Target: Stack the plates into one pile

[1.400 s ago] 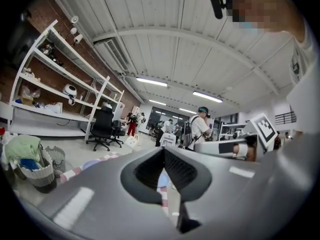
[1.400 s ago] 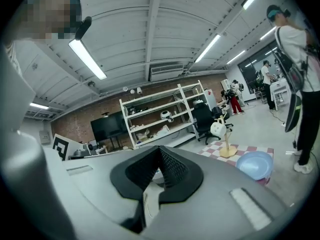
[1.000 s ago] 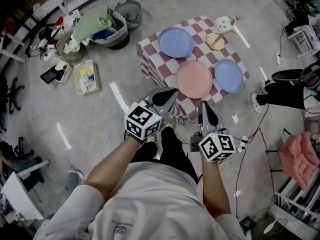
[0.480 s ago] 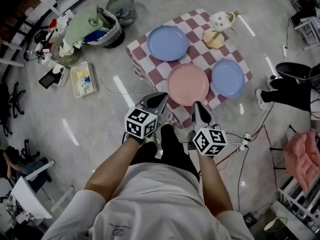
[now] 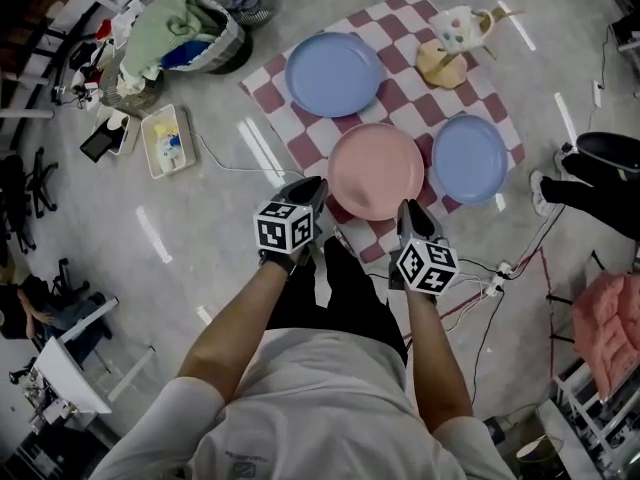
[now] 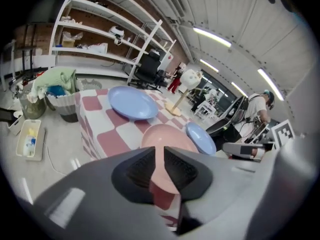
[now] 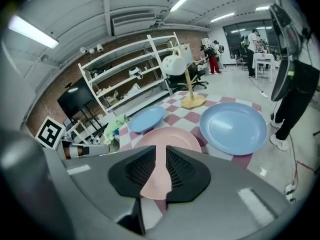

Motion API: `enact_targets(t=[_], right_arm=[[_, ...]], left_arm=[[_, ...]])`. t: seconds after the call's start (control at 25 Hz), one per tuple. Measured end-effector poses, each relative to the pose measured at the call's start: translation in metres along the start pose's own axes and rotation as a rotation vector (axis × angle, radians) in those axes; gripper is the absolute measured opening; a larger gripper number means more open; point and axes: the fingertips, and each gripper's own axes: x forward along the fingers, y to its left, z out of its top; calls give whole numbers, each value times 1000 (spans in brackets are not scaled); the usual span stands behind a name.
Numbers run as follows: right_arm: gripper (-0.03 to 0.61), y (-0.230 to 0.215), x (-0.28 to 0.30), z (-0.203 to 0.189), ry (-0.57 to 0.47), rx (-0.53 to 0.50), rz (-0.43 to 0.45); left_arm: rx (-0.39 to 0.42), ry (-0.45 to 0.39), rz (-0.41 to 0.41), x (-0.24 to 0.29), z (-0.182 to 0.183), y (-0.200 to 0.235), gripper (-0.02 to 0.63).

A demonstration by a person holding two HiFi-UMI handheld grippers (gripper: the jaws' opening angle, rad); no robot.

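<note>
Three plates lie apart on a low table with a red-and-white checked cloth [image 5: 300, 148]. The pink plate [image 5: 376, 171] [image 6: 167, 136] [image 7: 167, 138] is nearest me. One blue plate [image 5: 333, 74] [image 6: 132, 103] [image 7: 146, 118] lies at the far left, another blue plate [image 5: 470, 158] [image 6: 201, 138] [image 7: 234, 126] to the pink one's right. My left gripper [image 5: 312, 190] [image 6: 159, 166] hovers at the pink plate's near-left edge, my right gripper [image 5: 410, 213] [image 7: 161, 166] at its near-right edge. Both are shut, hold nothing, and touch no plate.
A wooden stand with a white figure [image 5: 450, 48] sits on the table's far right corner. On the floor are a laundry basket [image 5: 185, 38], a white tray [image 5: 165, 140], cables [image 5: 500, 268] and a pink cloth [image 5: 610, 328]. A person's legs [image 5: 590, 178] stand right of the table.
I have come closer to the table. Both grippers moved forward and now reach the pink plate's near edge. The plates have not moved.
</note>
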Motion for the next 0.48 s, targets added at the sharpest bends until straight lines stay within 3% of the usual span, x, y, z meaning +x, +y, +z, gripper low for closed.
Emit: enact_targets(t=[0.28,0.48], right_arm=[[69,-49,31,-31,97,11,-138],[81,-73,40,-46,148,28,-229]], left_arm=[[-38,85,68,32,-21,29,43],[-42,135,62,49,-30,34,58]])
